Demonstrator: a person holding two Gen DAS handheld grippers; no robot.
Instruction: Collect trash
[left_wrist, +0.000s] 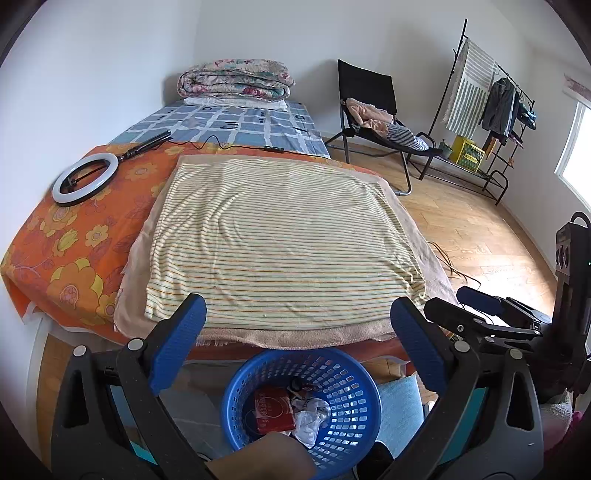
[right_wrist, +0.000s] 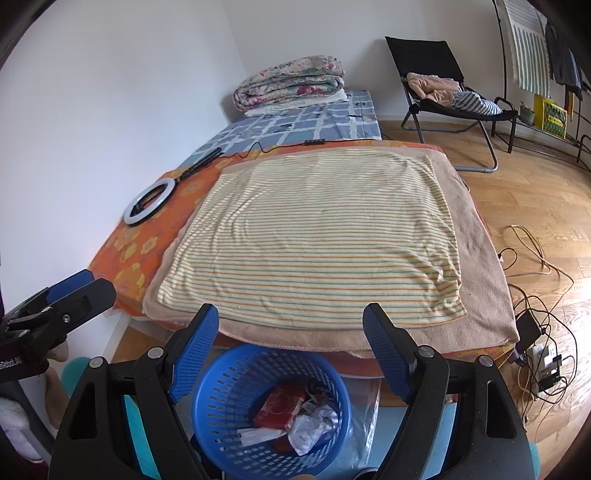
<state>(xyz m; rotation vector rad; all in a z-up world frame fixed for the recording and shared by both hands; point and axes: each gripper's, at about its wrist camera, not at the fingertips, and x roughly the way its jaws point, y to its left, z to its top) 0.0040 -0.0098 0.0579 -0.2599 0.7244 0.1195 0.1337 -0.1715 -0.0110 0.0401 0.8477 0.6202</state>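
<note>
We hold both grippers side by side above the blue basket (left_wrist: 301, 402), which stands on the floor at the foot of the bed (left_wrist: 55, 258). The left gripper (left_wrist: 299, 345) has its blue-padded jaws spread wide with nothing between them, and the basket shows through the gap. The right gripper (right_wrist: 291, 352) is likewise spread wide and empty, with the same basket below it.

Inside the basket lie the trash items: a red packet (right_wrist: 279, 406) toward the basket's far left, crumpled clear plastic (right_wrist: 314, 424) beside it on the right, and a white scrap of paper (right_wrist: 255, 435) nearer the front wall. The pieces touch one another in a loose heap.

Beyond the basket, a striped towel (right_wrist: 317, 236) lies flat on a beige towel (right_wrist: 480, 266) on the bed, and nothing lies on it. Left of the striped towel a ring light (left_wrist: 85, 179) rests on the orange flowered sheet (left_wrist: 74, 251). At the far end of the bed, a folded quilt (left_wrist: 236, 79) sits by the wall. To the right of the bed stands a black folding chair (left_wrist: 369, 96) draped with clothes.
</note>
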